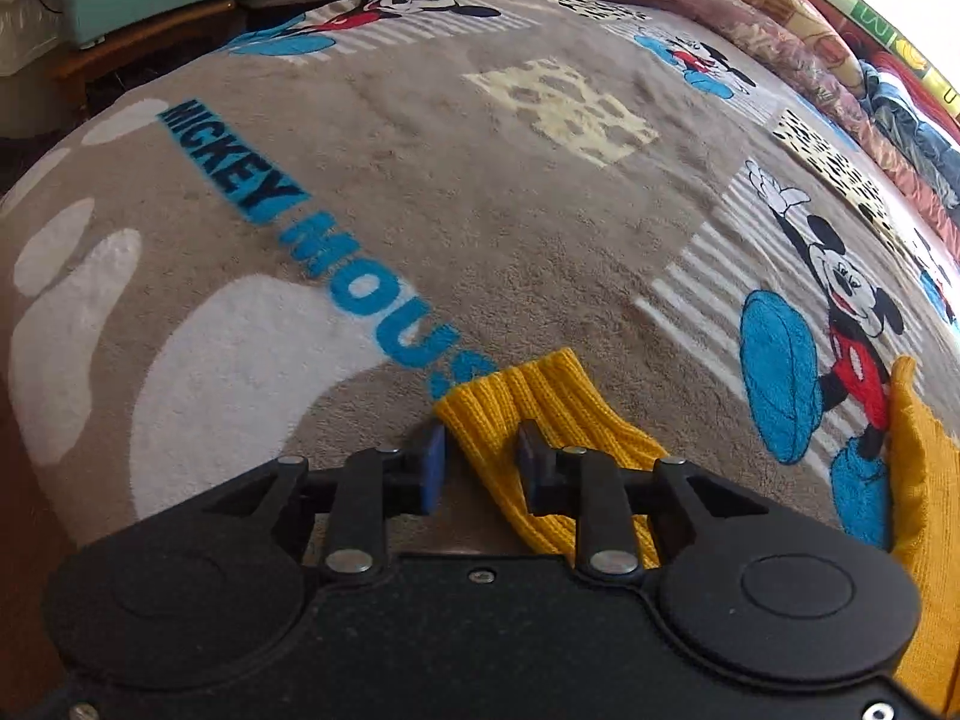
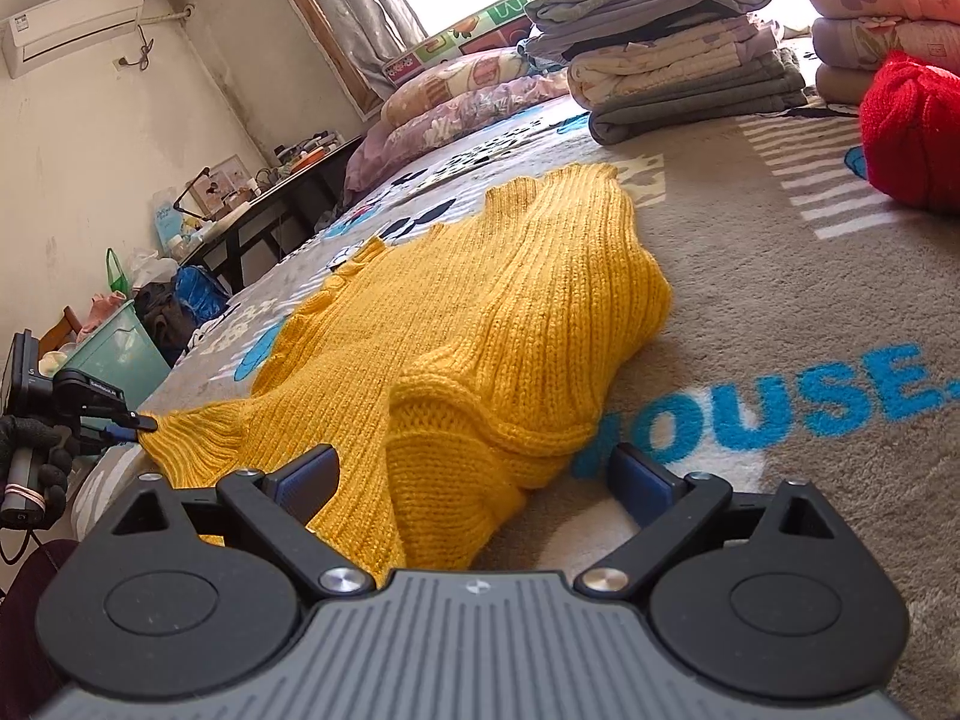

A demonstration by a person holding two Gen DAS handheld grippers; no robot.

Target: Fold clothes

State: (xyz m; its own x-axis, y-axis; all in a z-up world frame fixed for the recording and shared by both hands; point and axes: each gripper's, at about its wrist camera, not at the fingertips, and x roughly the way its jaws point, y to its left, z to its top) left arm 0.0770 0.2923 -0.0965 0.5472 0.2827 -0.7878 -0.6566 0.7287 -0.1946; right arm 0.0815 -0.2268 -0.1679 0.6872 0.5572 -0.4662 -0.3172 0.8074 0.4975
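We see the yellow knit sweater (image 2: 480, 324) lying flat on the Mickey Mouse blanket (image 1: 420, 192), one ribbed sleeve cuff (image 1: 528, 414) reaching toward 11 o'clock in the left wrist view. Our left gripper (image 1: 480, 462) stands slightly apart around that cuff, its blue pads (image 1: 433, 468) flanking the knit without pressing it. Our right gripper (image 2: 474, 480) sits wide open at the sweater's near edge, holding nothing. At 2 o'clock in the right view lies a red knit garment (image 2: 912, 126); at 1 o'clock stands a stack of folded blankets (image 2: 678, 66)
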